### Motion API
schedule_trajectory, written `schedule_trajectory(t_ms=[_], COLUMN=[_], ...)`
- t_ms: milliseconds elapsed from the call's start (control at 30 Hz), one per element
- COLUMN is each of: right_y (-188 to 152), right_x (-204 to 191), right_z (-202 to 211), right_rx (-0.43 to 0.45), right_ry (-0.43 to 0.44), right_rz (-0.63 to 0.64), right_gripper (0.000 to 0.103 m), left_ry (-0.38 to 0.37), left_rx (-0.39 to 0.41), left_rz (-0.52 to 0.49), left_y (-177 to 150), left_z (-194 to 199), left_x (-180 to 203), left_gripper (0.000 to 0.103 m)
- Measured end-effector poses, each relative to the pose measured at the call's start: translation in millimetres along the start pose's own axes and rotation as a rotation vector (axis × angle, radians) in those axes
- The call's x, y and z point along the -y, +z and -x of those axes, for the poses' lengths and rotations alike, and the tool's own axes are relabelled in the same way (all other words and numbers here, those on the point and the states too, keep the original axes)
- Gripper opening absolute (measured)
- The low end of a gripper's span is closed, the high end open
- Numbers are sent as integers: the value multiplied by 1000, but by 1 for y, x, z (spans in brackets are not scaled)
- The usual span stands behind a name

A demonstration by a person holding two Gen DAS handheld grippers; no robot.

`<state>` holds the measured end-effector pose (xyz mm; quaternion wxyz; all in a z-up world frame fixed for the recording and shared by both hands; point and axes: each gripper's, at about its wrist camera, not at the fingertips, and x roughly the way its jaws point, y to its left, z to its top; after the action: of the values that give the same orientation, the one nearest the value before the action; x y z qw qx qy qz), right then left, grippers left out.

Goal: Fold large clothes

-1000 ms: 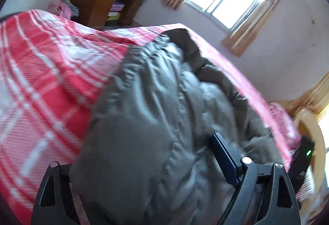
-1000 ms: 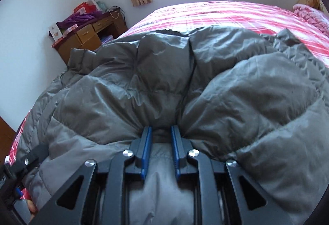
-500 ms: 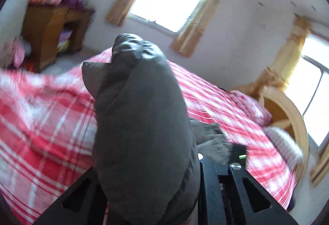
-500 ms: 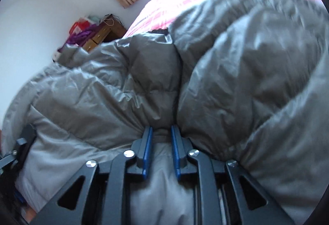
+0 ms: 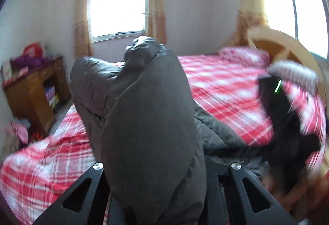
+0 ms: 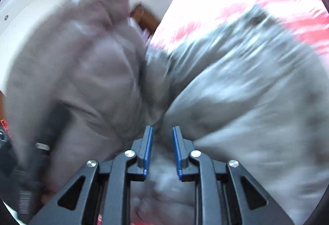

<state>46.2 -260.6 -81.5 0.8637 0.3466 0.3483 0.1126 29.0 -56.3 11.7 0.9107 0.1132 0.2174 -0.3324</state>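
Observation:
A large grey puffer jacket (image 5: 148, 114) is lifted above a bed with a red and white plaid cover (image 5: 222, 89). My left gripper (image 5: 162, 175) is shut on a thick fold of the jacket, which hides its fingertips and rises in front of the camera. My right gripper (image 6: 162, 142) is shut on another fold of the jacket (image 6: 236, 97); its blue pads (image 6: 148, 142) pinch the grey fabric. The right wrist view is blurred by motion. The right gripper's black body (image 5: 287, 122) shows at the right of the left wrist view.
A wooden desk (image 5: 35, 91) with boxes and purple cloth stands left of the bed. Two curtained windows (image 5: 118, 13) are on the far walls. A pink pillow (image 5: 244, 54) and a curved wooden headboard (image 5: 287, 48) are at the bed's far right.
Both grippers have lifted the jacket up off the bed and swung round. The left view now faces the windows, and the right view has tilted and blurred.

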Motion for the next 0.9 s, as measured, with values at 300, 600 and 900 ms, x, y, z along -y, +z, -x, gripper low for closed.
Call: schedule_trajectory(t_ms=[300,600,900], right_y=[11,26,52], right_x=[92,97,30], right_z=[123,119,30], right_rx=[170,97,-121], right_ry=[-233,-126,-309], right_rz=[-108,-118,241], right_gripper=[65,91,53], left_ry=[-2,71,88], left_rx=[-148,-121,-64], left_rz=[-329,-518,-548], left_y=[-40,-85,-96], left_z=[-59,-69,-33], left_x=[95,131,119], left_gripper=[16,19,30])
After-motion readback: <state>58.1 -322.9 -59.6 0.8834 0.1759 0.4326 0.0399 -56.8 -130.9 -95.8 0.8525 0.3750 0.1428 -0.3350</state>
